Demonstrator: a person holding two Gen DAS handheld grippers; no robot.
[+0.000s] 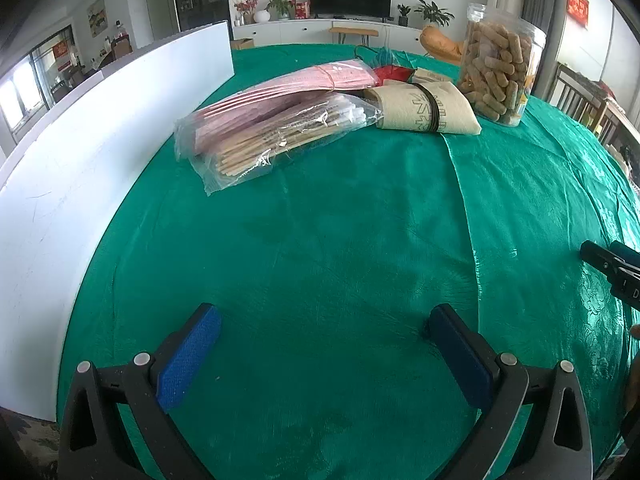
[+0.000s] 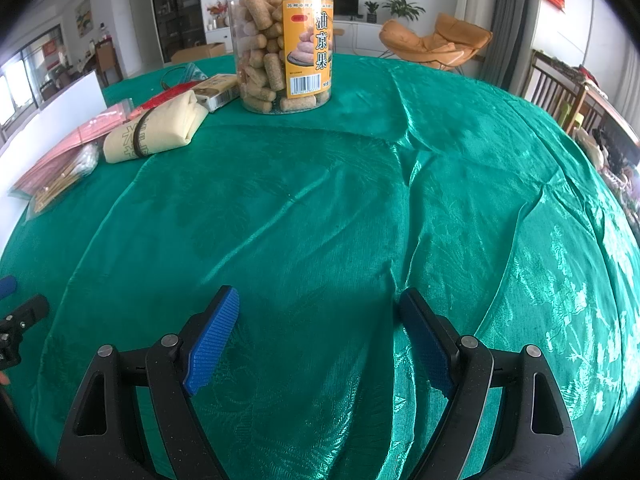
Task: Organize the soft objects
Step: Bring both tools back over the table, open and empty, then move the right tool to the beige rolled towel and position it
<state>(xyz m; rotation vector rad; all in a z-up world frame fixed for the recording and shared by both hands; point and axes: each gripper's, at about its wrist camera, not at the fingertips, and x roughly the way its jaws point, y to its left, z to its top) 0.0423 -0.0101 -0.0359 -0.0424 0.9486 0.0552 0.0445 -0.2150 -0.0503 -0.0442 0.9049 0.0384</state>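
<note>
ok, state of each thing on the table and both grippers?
left gripper: open, empty, above the cloth
right gripper: open, empty
snack jar: upright, no lid visible, nearly full
tan folded cloth: folded, bound with a dark band
cotton swab bag: lying flat, resting on the pink packs
pink packs: stacked flat
green tablecloth: wrinkled
</note>
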